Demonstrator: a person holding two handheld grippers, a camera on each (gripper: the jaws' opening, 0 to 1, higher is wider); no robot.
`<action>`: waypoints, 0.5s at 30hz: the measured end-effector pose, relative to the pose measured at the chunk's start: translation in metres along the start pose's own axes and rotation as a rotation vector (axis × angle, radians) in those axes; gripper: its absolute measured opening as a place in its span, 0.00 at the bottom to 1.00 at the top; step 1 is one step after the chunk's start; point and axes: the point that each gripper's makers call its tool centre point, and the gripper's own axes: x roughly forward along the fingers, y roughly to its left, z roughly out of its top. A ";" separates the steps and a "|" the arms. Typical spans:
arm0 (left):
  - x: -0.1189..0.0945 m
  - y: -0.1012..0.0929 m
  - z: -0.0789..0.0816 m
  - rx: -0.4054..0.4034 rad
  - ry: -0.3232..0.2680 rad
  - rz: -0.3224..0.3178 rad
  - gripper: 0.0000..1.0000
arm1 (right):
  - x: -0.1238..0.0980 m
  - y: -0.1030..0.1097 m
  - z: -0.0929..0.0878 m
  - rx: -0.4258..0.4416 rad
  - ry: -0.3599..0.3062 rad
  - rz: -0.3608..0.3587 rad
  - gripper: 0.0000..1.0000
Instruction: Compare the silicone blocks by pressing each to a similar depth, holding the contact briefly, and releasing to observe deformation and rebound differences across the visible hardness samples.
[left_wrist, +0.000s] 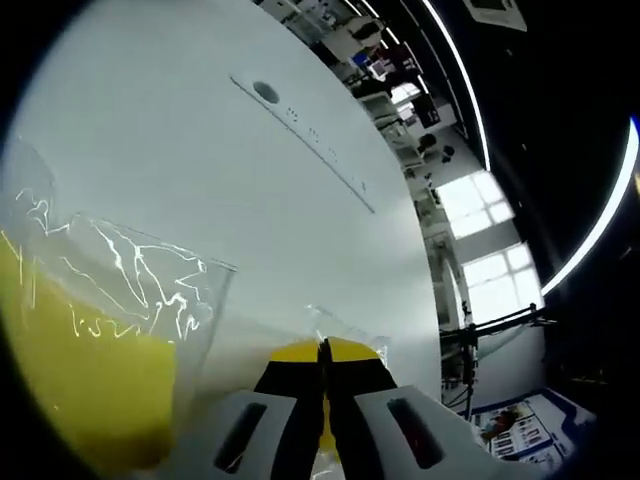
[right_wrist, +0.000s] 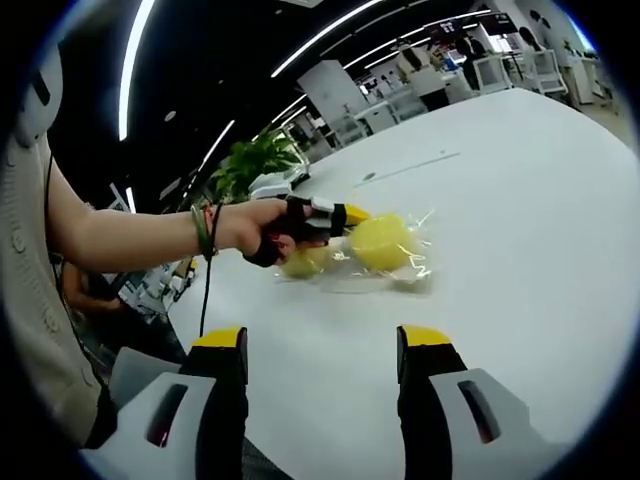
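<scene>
Around the two yellow silicone blocks in clear plastic wrap (right_wrist: 378, 250), the white bench (right_wrist: 520, 200) lies bare on the near and far sides; the left tongs (right_wrist: 330, 217) and the person's hand (right_wrist: 262, 232) crowd one side.

2 yellow blocks (right_wrist: 385, 243), 2 grippers (right_wrist: 325, 355)

Two yellow silicone blocks (right_wrist: 383, 243) in clear wrap lie on the white table (right_wrist: 520, 200).
</scene>
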 end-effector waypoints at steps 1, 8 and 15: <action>-0.001 -0.002 0.000 0.008 -0.002 -0.004 0.00 | 0.000 0.000 0.000 -0.003 0.001 -0.001 0.55; -0.013 -0.021 -0.001 0.113 -0.017 -0.046 0.00 | -0.001 0.003 0.005 -0.019 -0.012 -0.001 0.56; -0.023 -0.032 -0.004 0.162 -0.008 -0.059 0.00 | -0.006 0.010 0.012 -0.039 -0.036 -0.001 0.57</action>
